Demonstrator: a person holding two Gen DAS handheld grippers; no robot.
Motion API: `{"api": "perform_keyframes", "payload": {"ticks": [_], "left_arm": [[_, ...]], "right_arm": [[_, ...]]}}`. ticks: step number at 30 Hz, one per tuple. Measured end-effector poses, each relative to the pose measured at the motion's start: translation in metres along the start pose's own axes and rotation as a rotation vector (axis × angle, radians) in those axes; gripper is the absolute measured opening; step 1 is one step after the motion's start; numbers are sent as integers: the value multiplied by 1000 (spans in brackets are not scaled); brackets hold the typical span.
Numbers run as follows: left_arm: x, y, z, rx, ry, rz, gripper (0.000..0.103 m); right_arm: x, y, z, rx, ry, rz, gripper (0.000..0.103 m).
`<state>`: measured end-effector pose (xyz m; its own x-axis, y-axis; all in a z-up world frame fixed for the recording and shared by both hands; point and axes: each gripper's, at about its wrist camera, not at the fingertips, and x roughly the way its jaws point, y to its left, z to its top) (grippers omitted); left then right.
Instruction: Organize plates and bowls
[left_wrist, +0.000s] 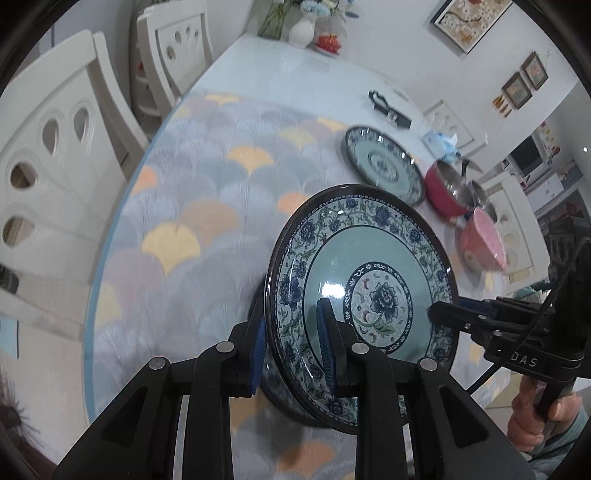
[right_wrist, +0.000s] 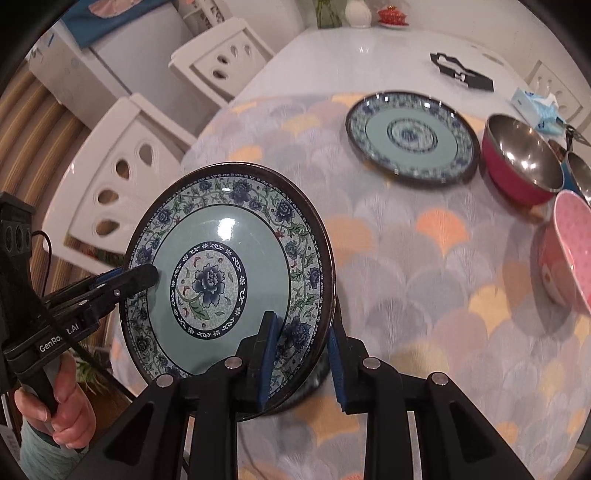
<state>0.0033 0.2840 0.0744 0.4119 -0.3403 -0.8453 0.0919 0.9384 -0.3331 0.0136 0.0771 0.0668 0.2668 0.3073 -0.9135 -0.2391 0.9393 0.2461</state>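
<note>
A floral plate (left_wrist: 364, 295) is shown held above the surface (left_wrist: 192, 206) by both grippers at once. The left gripper (left_wrist: 295, 350) is clenched on the plate's left rim, one blue pad (left_wrist: 327, 347) being pressed on the glazed face and the other on the underside. The right gripper (right_wrist: 304, 363) is seen astride the opposite rim, one pad on the face and one behind the edge; contact of the rear pad cannot be told with certainty, though the rim is enclosed between the jaws. In the left wrist view the right gripper (left_wrist: 441, 314) is seen entering from the right, a hand (left_wrist: 535, 417) being wrapped on its handle.

The plate is tilted, its decorated face turned up and toward the cameras. Being round, it has no long axis; the line between the two grips runs across its width.

A second plate (right_wrist: 412, 136) of the same pattern is seen lying flat on the patterned cloth, farther along the surface. Just beside it a red bowl (right_wrist: 522, 158) with a metal interior stands upright, and a pink bowl (right_wrist: 569, 251) is seen nearer the camera, tipped on its side. White chairs (left_wrist: 62, 155) are ranged along the left edge of the surface.
</note>
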Motion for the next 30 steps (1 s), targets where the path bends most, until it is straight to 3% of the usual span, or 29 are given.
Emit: {"api": "perform_keyframes", "payload": {"ticks": [11, 30], "left_arm": [[18, -6, -33, -1, 82, 22, 22], [28, 1, -38, -7, 104, 26, 23]], "right_arm": [[23, -11, -28, 13, 99, -8, 27], [41, -3, -33, 41, 138, -42, 29]]}}
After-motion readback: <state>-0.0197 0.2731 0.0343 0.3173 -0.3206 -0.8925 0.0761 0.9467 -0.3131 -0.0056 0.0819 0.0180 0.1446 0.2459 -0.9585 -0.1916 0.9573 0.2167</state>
